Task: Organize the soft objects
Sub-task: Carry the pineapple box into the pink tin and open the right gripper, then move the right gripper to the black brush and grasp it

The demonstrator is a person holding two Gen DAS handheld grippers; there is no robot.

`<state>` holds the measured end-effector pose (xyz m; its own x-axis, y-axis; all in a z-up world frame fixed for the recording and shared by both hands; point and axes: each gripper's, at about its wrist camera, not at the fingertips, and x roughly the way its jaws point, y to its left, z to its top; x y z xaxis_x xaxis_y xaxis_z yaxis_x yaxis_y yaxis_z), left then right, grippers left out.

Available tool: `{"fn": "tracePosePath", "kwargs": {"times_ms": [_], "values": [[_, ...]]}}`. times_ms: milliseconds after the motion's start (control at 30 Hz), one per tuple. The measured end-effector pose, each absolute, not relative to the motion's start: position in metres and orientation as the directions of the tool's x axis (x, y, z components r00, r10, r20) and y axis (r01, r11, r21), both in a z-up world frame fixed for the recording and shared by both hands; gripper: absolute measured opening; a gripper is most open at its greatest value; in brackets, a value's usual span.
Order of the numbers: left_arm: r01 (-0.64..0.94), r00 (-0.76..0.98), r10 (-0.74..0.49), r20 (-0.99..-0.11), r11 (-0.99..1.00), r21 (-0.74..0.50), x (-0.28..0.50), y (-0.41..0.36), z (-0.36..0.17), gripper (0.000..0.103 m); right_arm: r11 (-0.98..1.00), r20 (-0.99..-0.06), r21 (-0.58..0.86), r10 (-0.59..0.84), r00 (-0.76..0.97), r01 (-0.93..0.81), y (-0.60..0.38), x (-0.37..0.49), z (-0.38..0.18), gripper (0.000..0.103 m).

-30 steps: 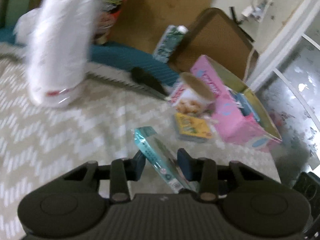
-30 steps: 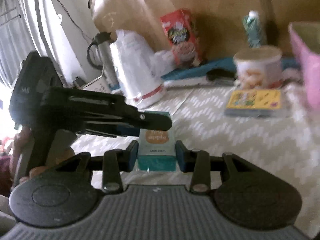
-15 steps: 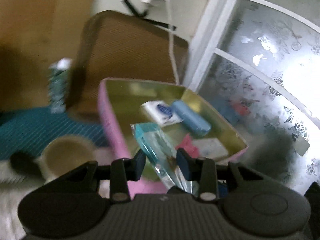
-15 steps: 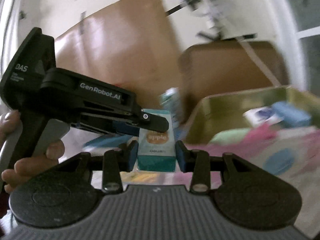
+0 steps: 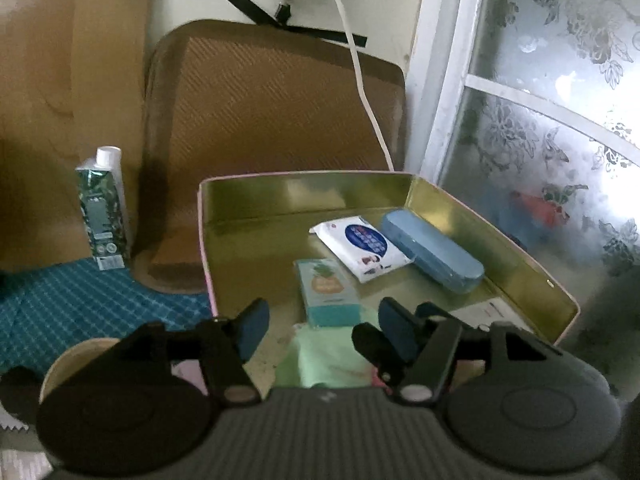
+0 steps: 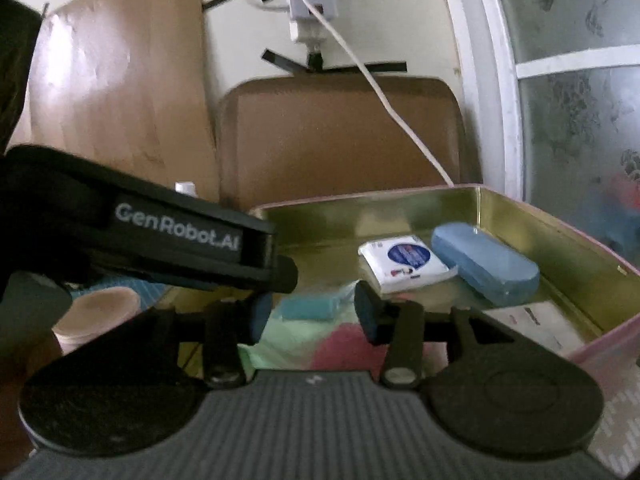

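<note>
A pink tin box with a gold inside stands right in front of both grippers. My left gripper hovers over its near edge, jaws opening, nothing between them. Just beyond it a teal wipe pack lies flat on the box floor. My right gripper is also opening. A blurred teal pack shows low between its pads with a gap on each side. Whether it is the same pack I cannot tell. The left gripper's arm crosses the right wrist view.
In the box lie a white tissue pack, a blue oblong case, green cloth and pink cloth. A paper cup, a green carton and a brown cushion stand left and behind.
Both grippers swung from the rug to the box. The left jaws sprang open and its teal pack dropped out. The right jaws widened and its pack no longer stands upright between the pads.
</note>
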<state>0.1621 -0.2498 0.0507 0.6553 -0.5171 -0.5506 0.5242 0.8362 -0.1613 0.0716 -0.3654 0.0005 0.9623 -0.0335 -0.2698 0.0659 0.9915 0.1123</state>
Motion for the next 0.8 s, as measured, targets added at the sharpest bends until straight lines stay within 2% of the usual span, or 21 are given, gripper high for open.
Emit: {"fn": "tracePosePath", "kwargs": {"times_ms": [200,333,467,633,733,800], "values": [[0.484,0.706,-0.465,-0.534,0.867,-0.114,0.143,-0.241,0.063,0.062,0.988,-0.245,0.142,-0.022,0.969,0.058,-0.368,0.057,0.000,0.049],[0.449,0.728,-0.433,-0.531,0.887,-0.108,0.125,-0.222,0.068,0.068,0.985,-0.230,0.157,-0.031,0.973,0.068,-0.367,0.058,0.004,0.049],[0.416,0.744,-0.377,-0.552,0.907,-0.059,0.105,-0.207,0.065,0.068,0.984,-0.210,0.161,-0.045,0.977,0.079,-0.365,0.047,0.005,0.049],[0.397,0.757,-0.327,-0.566,0.918,0.000,0.080,-0.190,0.057,0.075,0.969,-0.188,0.225,-0.056,0.981,0.098,-0.362,0.020,0.006,0.049],[0.366,0.772,-0.287,-0.568,0.930,0.027,0.069,-0.178,0.051,0.087,0.965,-0.175,0.241,-0.060,0.983,0.102,-0.353,-0.003,0.005,0.049],[0.339,0.782,-0.256,-0.568,0.940,0.043,0.064,-0.170,0.047,0.090,0.966,-0.178,0.237,-0.057,0.982,0.099,-0.344,-0.015,0.005,0.051]]}}
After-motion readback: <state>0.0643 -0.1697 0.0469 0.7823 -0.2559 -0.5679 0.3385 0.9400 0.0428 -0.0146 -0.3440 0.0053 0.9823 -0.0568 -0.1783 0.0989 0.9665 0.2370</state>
